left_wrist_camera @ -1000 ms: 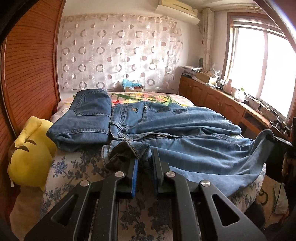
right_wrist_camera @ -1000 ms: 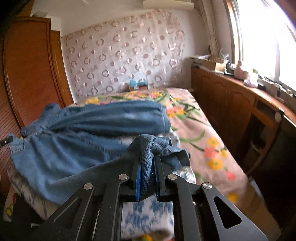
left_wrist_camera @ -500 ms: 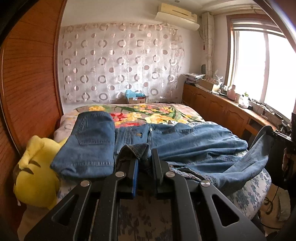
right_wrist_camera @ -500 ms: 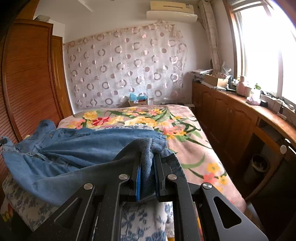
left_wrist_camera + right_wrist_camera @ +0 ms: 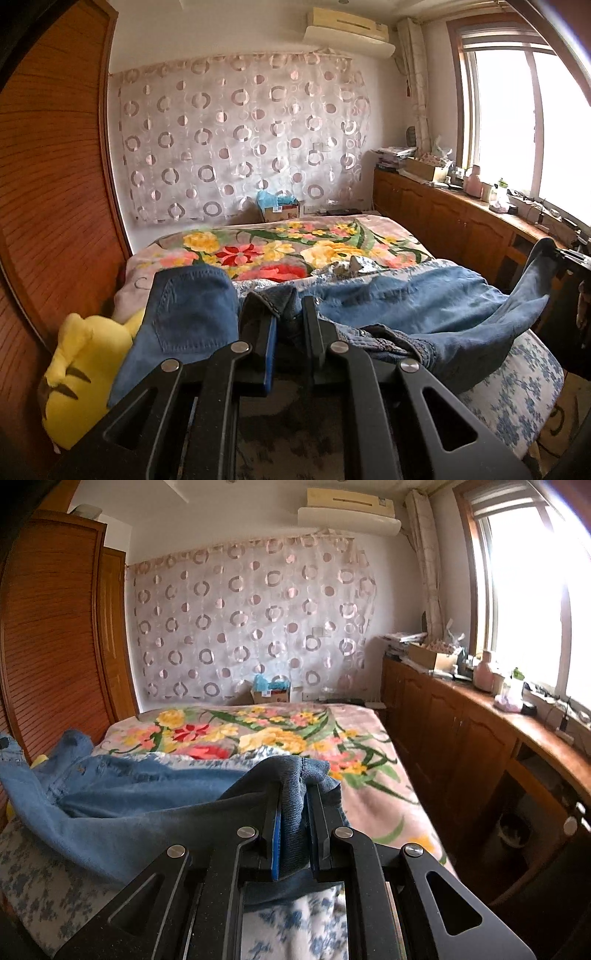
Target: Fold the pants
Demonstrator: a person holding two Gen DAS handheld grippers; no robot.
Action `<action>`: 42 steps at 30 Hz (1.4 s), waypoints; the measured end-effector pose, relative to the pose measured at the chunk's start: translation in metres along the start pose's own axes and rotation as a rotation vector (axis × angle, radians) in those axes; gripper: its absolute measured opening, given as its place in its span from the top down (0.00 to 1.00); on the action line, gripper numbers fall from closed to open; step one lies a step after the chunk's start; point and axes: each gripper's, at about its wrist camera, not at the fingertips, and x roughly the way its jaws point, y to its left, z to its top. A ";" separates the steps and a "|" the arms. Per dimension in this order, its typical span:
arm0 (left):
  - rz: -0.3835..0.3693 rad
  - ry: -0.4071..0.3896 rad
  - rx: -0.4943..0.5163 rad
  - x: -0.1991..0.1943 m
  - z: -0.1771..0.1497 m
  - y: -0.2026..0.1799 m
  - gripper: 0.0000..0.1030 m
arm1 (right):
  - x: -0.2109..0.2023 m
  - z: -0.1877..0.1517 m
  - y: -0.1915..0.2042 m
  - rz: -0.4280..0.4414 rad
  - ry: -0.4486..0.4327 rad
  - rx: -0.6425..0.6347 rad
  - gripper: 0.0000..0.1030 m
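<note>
Two grippers, each clamped on denim. Left gripper [image 5: 286, 317] pinches the waistband of the jeans [image 5: 424, 306], lower centre of frame. Right gripper [image 5: 295, 797] pinches their hem. One folded pair [image 5: 184, 314] lower left; one yellow plush [image 5: 81, 373] beside it.

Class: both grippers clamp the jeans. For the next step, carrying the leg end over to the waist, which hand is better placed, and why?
Probably right. The right gripper pinches the jeans at the leg hem, lifted off the bed. The left gripper only anchors the waistband.
</note>
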 end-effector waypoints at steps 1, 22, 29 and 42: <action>-0.002 0.003 0.000 0.006 0.004 0.002 0.87 | 0.004 0.002 0.001 -0.006 -0.001 -0.006 0.89; 0.039 0.075 0.053 0.121 0.039 0.006 0.87 | 0.094 0.033 0.024 -0.101 0.141 -0.056 0.89; 0.052 0.140 0.042 0.157 0.037 0.011 0.87 | 0.119 0.049 0.027 -0.107 0.199 -0.062 0.89; 0.030 0.190 -0.022 0.131 0.018 0.017 0.53 | 0.089 0.061 0.049 -0.054 0.171 -0.071 0.48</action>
